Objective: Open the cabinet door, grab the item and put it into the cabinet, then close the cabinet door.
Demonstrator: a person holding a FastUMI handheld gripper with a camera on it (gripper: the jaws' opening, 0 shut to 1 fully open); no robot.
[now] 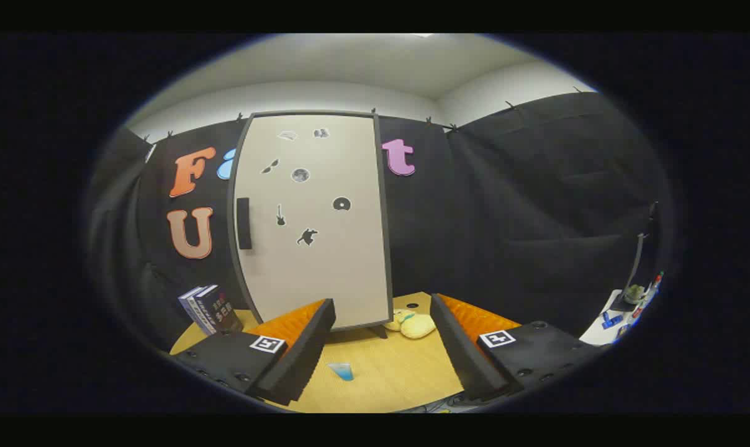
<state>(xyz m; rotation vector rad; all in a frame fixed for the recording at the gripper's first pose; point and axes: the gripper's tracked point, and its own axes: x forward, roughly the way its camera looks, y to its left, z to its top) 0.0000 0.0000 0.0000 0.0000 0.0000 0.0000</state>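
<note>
Your claw [382, 347] is spread wide, holding nothing. From the left: books [210, 309] on the desk [387, 372], closed cabinet door [313, 217], blue item [342, 370] between the fingers, and a yellow plush [412, 323] partly hidden behind the cabinet's lower corner.

Plush toy [410, 323] half behind cabinet [313, 217]

One tall pale cabinet door [316, 223], seven dark stickers [300, 175] on it, two books [210, 309] at eight o'clock, one yellow plush toy [412, 323], one small blue cup [342, 370], with the gripper [381, 347] fingers spread apart.
</note>
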